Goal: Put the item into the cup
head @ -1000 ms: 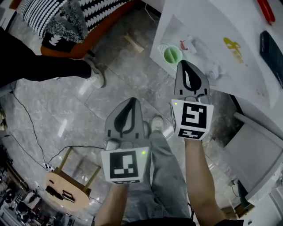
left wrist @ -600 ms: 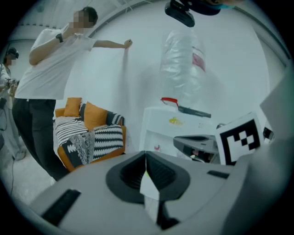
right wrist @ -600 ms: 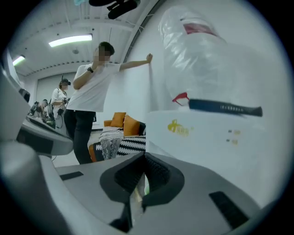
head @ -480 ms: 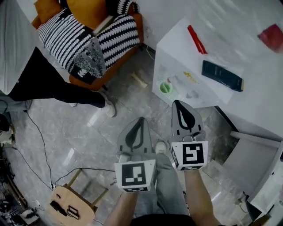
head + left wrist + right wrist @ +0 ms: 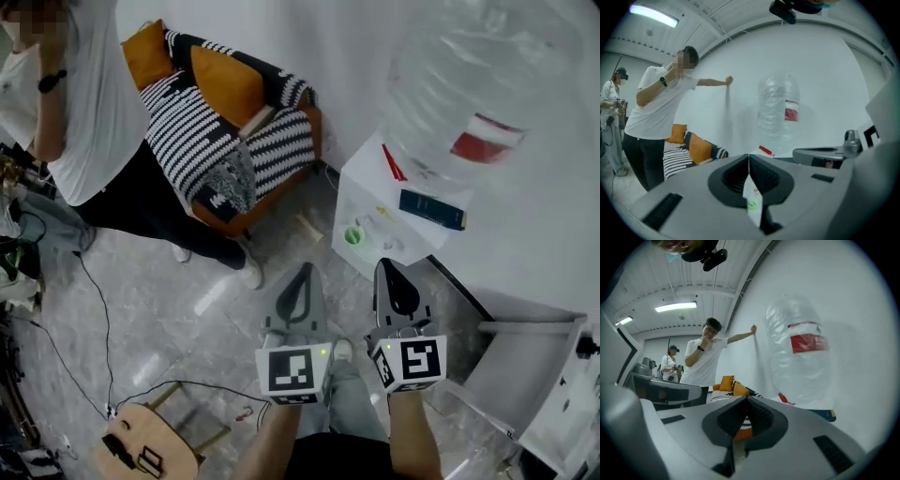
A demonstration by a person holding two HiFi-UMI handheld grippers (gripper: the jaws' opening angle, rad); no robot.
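Note:
A small green cup [image 5: 353, 235] stands near the front corner of the white table [image 5: 525, 234], with a few small pale items [image 5: 390, 246] beside it that are too small to tell apart. My left gripper [image 5: 302, 277] and right gripper [image 5: 386, 272] hang side by side over the floor, short of the table, both shut and holding nothing. In the left gripper view the cup [image 5: 752, 204] shows through the slit under the closed jaws of the left gripper [image 5: 749, 157]. The right gripper [image 5: 747, 400] has its jaws together too.
A big clear water bottle [image 5: 478, 94] with a red label, a dark flat case [image 5: 431, 208] and a red pen [image 5: 394, 164] lie on the table. An orange armchair [image 5: 234, 131] with striped cushions and a standing person [image 5: 94, 122] are at left. A wooden stool [image 5: 141, 450] and cables [image 5: 94, 309] are on the floor.
The head view has pulled back and tilted up: the table and cup now look smaller and farther. Both grippers sit lower in the frame, still shut and side by side.

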